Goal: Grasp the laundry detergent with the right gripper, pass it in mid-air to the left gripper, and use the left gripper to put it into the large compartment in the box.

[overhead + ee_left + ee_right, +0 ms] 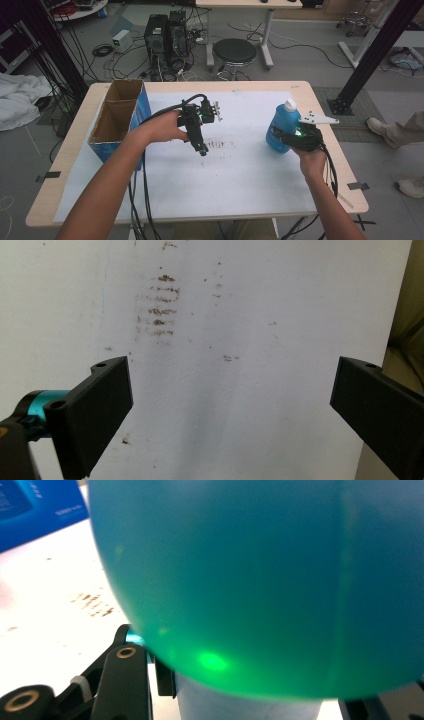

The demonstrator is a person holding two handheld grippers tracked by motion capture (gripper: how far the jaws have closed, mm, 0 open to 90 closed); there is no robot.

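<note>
While the blue bottle [281, 131] stands upright on the white sheet [235, 180] near the right edge of the worktop [75, 130], it is clamped low on its body by the right hand-held gripper [292, 139], whose jaws are pressed against its sides. Its white cap [289, 105] is seen on top. The left hand-held gripper [202, 150] is held over the middle of the sheet, well apart from the bottle, with its jaws spread wide and nothing between them. A blue cardboard box [120, 120] is seen at the left.

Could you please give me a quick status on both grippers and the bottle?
Right gripper shut on blue bottle, upright on the white sheet. Left gripper open, holding nothing, above the sheet. Cardboard box far left, nothing obstructing.
</note>
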